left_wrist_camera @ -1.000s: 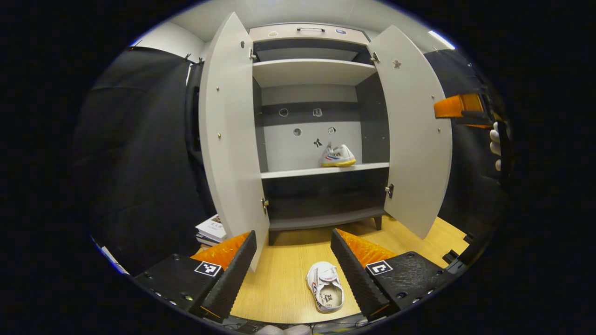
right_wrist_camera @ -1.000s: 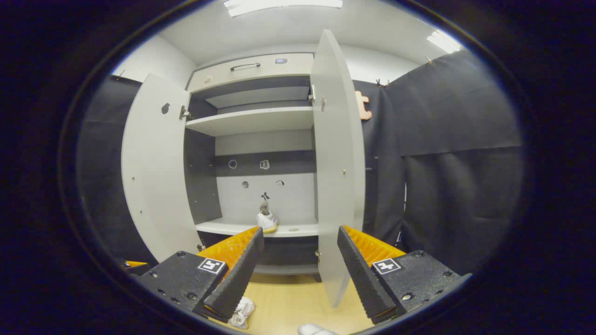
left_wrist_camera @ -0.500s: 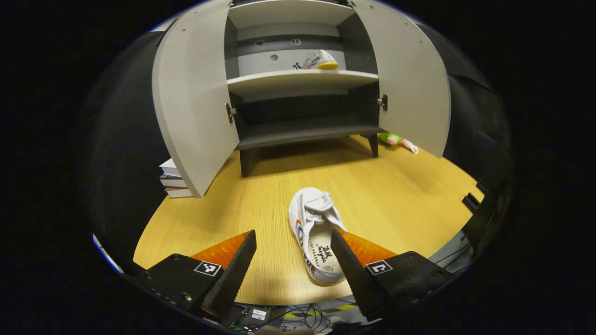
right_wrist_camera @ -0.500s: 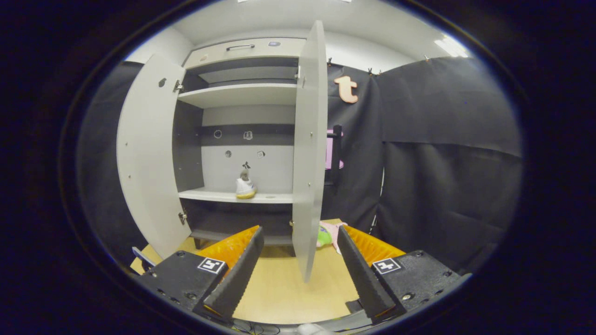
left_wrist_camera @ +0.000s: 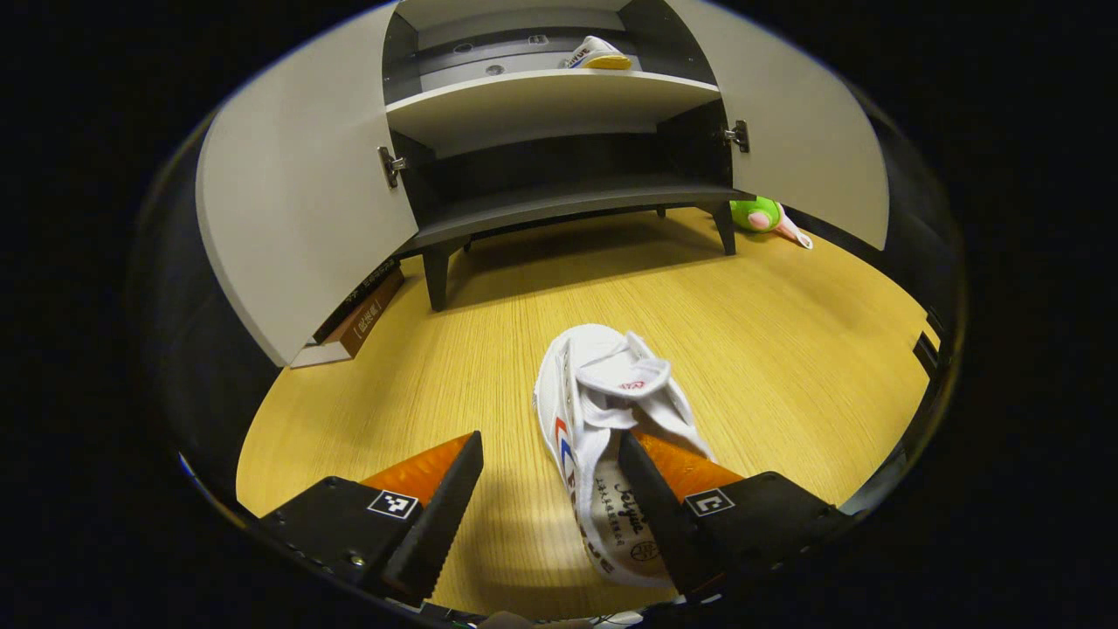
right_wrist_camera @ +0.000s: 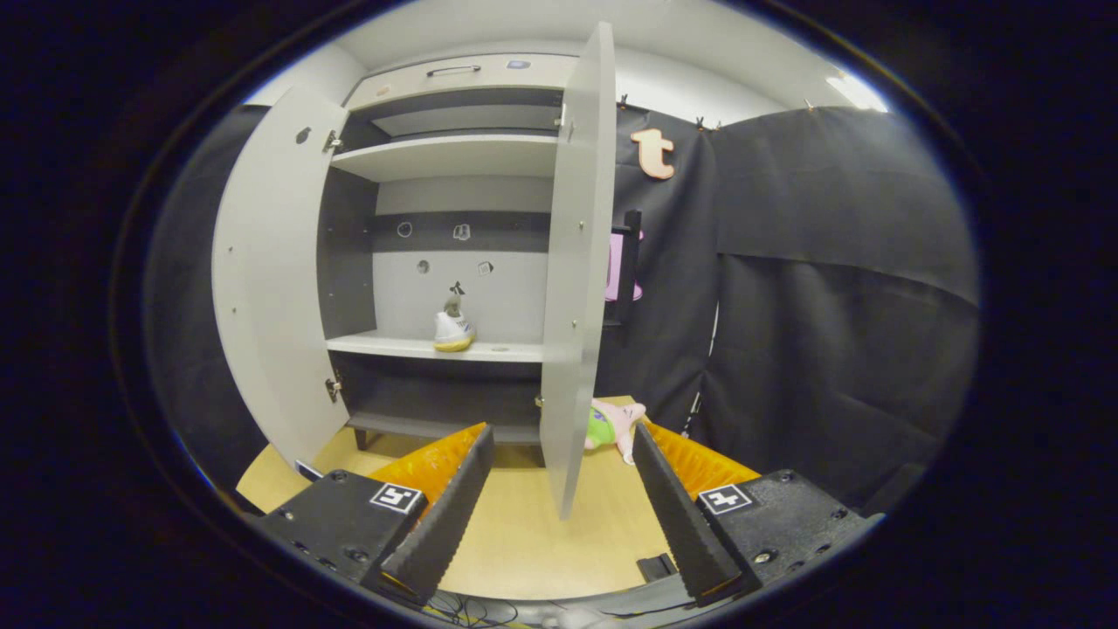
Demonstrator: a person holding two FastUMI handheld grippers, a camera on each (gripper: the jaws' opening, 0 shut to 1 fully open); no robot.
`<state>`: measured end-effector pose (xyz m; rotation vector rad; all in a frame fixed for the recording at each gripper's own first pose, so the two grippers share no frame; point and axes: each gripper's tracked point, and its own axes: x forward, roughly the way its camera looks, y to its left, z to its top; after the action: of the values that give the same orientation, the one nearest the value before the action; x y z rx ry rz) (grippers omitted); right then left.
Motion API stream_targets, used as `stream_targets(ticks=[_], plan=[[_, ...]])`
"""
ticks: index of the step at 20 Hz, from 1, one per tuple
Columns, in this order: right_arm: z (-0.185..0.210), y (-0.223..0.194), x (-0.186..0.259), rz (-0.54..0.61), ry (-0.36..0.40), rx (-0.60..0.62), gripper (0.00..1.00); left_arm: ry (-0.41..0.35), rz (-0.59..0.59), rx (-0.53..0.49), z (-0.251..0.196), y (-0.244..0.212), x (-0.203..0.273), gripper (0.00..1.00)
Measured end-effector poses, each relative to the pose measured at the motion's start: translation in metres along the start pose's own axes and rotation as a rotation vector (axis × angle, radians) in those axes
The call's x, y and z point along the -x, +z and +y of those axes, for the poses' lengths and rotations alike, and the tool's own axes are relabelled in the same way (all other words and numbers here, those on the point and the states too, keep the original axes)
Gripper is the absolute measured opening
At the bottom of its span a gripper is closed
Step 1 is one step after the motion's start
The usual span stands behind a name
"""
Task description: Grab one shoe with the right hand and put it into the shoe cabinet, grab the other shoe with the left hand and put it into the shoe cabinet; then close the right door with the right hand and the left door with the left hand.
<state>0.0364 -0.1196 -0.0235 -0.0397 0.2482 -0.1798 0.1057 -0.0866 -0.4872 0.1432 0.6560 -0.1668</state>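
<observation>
Heel end of the floor shoe (left_wrist_camera: 603,454) is running under the left gripper (left_wrist_camera: 548,494) frame, and its right finger (left_wrist_camera: 651,507) is covering the inner right edge, so contact there is hard to judge. It looks like that finger is sitting in or over the shoe opening; the other finger is standing clear on bare floor (left_wrist_camera: 786,332), well left of the shoe. Left jaws are standing wide apart, gripping nothing.

Shoe on the floor: white canvas low-top, strap flap folded up over the tongue, red and blue stripes on the side, printed insole showing, toe pointing toward the shoe cabinet (left_wrist_camera: 541,96). Second shoe (left_wrist_camera: 596,54) is sitting on the middle shelf, right of centre, yellowish sole showing; the top of the cabinet is getting cut off in the left gripper view.

Right gripper view: right gripper (right_wrist_camera: 561,489) is hovering with fingers spread wide and empty, facing the edge of the right door (right_wrist_camera: 572,288), which is hanging open between the fingers in frame but farther off. Left door (right_wrist_camera: 262,288) is also standing open. A green and pink plush toy (right_wrist_camera: 611,424) is lying half hidden behind the right door. A stack of books (left_wrist_camera: 354,314) is peeking out from under the left door.
</observation>
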Motion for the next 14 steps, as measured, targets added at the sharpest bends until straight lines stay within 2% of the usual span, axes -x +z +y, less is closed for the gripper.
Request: stream_targets(ticks=[3, 5, 7, 9, 10, 11, 13, 14], plan=[[0.005, 0.001, -0.008, 0.01, 0.011, -0.006, 0.99, -0.011, 0.012, -0.005, 0.003, 0.005, -0.02, 0.9], [0.008, 0.003, -0.013, 0.014, 0.015, 0.003, 1.0, -0.003, 0.023, -0.012, 0.006, 0.008, -0.032, 0.83], [0.01, 0.007, -0.017, 0.011, 0.019, 0.009, 1.0, -0.036, 0.024, 0.006, 0.001, 0.013, -0.04, 0.81], [0.012, 0.01, -0.019, 0.01, 0.02, 0.006, 1.0, -0.078, 0.03, -0.005, -0.009, 0.016, -0.044, 0.73], [0.011, 0.01, -0.021, 0.011, 0.023, 0.004, 1.0, -0.072, 0.031, -0.011, -0.01, 0.018, -0.043, 0.58], [0.013, 0.011, -0.022, 0.012, 0.025, 0.006, 1.0, -0.064, 0.03, -0.02, -0.007, 0.019, -0.046, 0.49], [0.015, 0.015, -0.023, 0.006, 0.032, 0.007, 1.0, -0.017, 0.053, -0.007, 0.006, 0.018, -0.049, 0.39], [0.015, 0.017, -0.025, 0.002, 0.034, 0.008, 1.0, -0.027, 0.059, 0.01, 0.006, 0.018, -0.049, 0.26]])
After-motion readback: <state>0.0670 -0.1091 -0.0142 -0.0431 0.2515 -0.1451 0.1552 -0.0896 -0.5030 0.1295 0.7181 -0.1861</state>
